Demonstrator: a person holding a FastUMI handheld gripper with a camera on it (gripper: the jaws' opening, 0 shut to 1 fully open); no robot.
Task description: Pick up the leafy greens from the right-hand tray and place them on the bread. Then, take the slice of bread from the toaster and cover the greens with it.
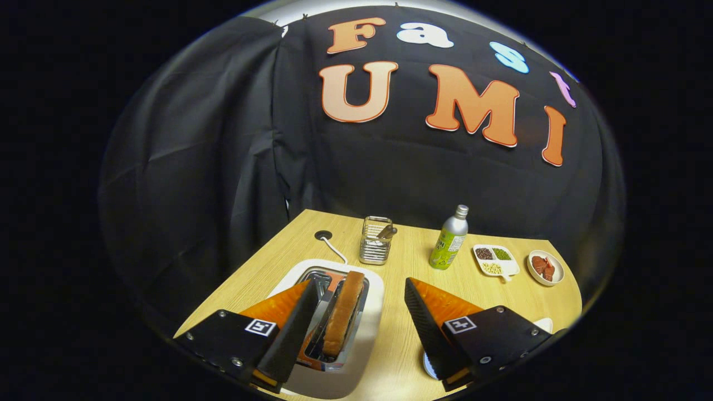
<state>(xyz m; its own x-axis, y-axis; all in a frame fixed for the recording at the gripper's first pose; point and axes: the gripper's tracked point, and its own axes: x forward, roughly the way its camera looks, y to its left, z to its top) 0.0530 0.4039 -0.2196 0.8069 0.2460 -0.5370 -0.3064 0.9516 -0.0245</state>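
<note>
The gripper (pixel 359 312) gapes wide; the bread slice (pixel 343 313) stands on edge in the toaster (pixel 365 334) beside its left finger (long axis running away).

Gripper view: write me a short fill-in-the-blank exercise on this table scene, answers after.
1. The slice of bread stands upright in the ____.
2. The gripper has its fingers ____, with the bread between them.
3. The wire basket stands to the ____ of the green bottle.
4. The cable runs into a round ____ in the table.

Answers: toaster; open; left; hole
</note>
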